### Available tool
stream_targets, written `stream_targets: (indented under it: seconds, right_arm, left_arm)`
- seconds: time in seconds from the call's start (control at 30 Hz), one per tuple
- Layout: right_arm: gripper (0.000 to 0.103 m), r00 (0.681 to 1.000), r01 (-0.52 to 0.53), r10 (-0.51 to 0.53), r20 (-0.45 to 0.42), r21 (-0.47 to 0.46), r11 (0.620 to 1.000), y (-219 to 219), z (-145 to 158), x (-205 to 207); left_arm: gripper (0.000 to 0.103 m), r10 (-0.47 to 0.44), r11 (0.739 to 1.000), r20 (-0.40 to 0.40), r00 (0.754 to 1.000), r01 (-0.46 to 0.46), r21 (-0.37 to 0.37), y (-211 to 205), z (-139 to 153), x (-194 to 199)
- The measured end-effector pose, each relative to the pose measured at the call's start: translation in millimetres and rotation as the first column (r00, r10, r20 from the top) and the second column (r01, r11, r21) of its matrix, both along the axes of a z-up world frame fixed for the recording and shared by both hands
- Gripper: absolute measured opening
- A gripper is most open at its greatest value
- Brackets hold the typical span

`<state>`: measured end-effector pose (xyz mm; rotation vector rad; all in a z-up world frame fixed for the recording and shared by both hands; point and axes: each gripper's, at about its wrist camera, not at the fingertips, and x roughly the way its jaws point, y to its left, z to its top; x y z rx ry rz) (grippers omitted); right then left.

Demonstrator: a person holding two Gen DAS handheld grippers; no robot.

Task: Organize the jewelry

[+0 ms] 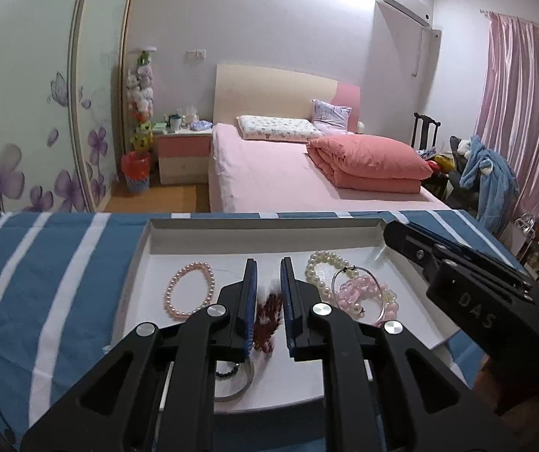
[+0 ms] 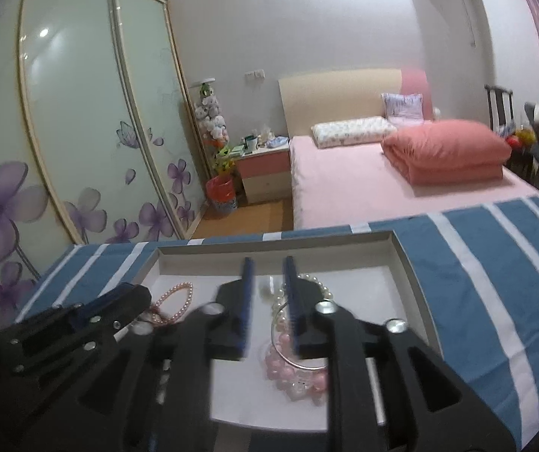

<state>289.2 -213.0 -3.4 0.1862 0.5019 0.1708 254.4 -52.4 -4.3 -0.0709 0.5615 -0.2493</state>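
Left claw parted over red bead strand – strand runs near-far; right claw parted.

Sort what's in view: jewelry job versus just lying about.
Job: tray, pink pearl bracelet, red beads, white pearl bracelet, pink bead bracelet, metal bangle, left tongs, right tongs.

Lying about: bed, quilt, bin, nightstand, curtain.

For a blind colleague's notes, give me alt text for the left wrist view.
The open left gripper hovers over a dark red beaded piece in a shallow white tray, with a pink pearl bracelet lying to its left and the right gripper at the tray's right edge.
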Motion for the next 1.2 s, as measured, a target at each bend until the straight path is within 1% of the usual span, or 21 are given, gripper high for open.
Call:
stream_targets:
  seconds: [0.03, 0.07, 0.13, 0.3, 0.37, 0.4, 0.43, 0.47, 0.5, 0.53, 0.57, 0.67, 0.77, 0.87, 1.07, 1.2]
  right_arm:
    - [0.032, 1.000, 0.008, -0.008, 0.005, 0.004, 1.000, -2.6, 0.6, -1.9]
    - [0.032, 1.000, 0.017, -0.017, 0.012, 0.007, 1.000, -7.1, 1.7, -5.8]
    - [0.032, 1.000, 0.026, -0.027, 0.011, 0.025, 0.999, -14.3, 3.9, -12.9]
    - [0.033, 0.999, 0.046, -0.047, 0.011, 0.068, 0.997, -32.4, 13.0, -42.9]
    - [0.037, 0.999, 0.046, -0.047, 0.011, 0.068, 0.997, -34.0, 16.9, -63.1]
    - [0.042, 0.999, 0.047, -0.048, 0.013, 0.065, 0.997, -33.5, 19.3, -70.5]
    - [0.047, 0.999, 0.046, -0.047, 0.018, 0.058, 0.997, -32.7, 21.6, -83.0]
    - [0.050, 0.999, 0.045, -0.046, 0.025, 0.049, 0.998, -31.3, 23.9, -96.0]
    - [0.057, 0.998, 0.046, -0.048, 0.030, 0.041, 0.998, -29.9, 25.1, -105.9]
    - [0.064, 0.998, 0.049, -0.050, 0.038, 0.030, 0.998, -26.8, 27.2, -119.5]
    - [0.068, 0.998, 0.048, -0.050, 0.044, 0.024, 0.999, -22.8, 29.4, -127.5]
    - [0.087, 0.997, 0.046, -0.046, 0.068, -0.002, 0.999, -14.2, 33.9, -160.6]
    - [0.094, 0.994, 0.056, -0.053, 0.096, -0.029, 0.998, -5.0, 36.6, -191.3]
    - [0.099, 0.992, 0.065, -0.059, 0.111, -0.051, 0.997, 1.2, 38.6, -210.7]
    - [0.099, 0.992, 0.064, -0.053, 0.119, -0.094, 0.994, 7.7, 33.2, -233.9]
    - [0.099, 0.987, 0.083, -0.065, 0.145, -0.123, 0.989, 13.2, 29.3, -248.2]
  left_arm:
    - [0.017, -0.001, 1.000, -0.002, 1.000, 0.001, -0.011, 2.8, 1.2, -1.7]
    - [0.025, 0.000, 1.000, 0.002, 1.000, 0.000, -0.017, 6.5, 3.2, -4.4]
    - [0.035, 0.015, 1.000, 0.017, 1.000, -0.014, -0.022, 12.2, 8.6, -10.0]
    - [0.037, 0.048, 0.997, 0.037, 0.998, -0.046, -0.067, 38.9, 27.4, -35.4]
    - [0.045, 0.075, 0.995, 0.056, 0.996, -0.071, -0.069, 50.7, 34.8, -53.9]
    - [0.047, 0.085, 0.994, 0.064, 0.994, -0.080, -0.070, 55.2, 36.7, -63.1]
    - [0.052, 0.095, 0.994, 0.075, 0.993, -0.090, -0.070, 60.1, 38.4, -75.3]
    - [0.056, 0.104, 0.993, 0.081, 0.991, -0.099, -0.065, 64.0, 38.5, -82.4]
    - [0.058, 0.122, 0.992, 0.090, 0.988, -0.117, -0.053, 67.9, 38.5, -96.2]
    - [0.063, 0.140, 0.990, 0.095, 0.986, -0.136, -0.040, 70.5, 37.9, -108.1]
    - [0.065, 0.156, 0.988, 0.098, 0.983, -0.154, -0.029, 71.9, 37.1, -119.1]
    - [0.079, 0.184, 0.983, 0.096, 0.978, -0.184, -0.009, 75.0, 35.1, -140.5]
    - [0.088, 0.214, 0.976, 0.102, 0.971, -0.216, 0.008, 75.4, 32.7, -160.0]
    - [0.094, 0.227, 0.973, 0.115, 0.967, -0.229, 0.005, 75.6, 33.1, -174.8]
    - [0.101, 0.240, 0.969, 0.166, 0.957, -0.245, 0.014, 67.2, 31.3, -205.9]
    - [0.101, 0.238, 0.967, 0.209, 0.949, -0.251, 0.039, 58.8, 32.7, -222.6]
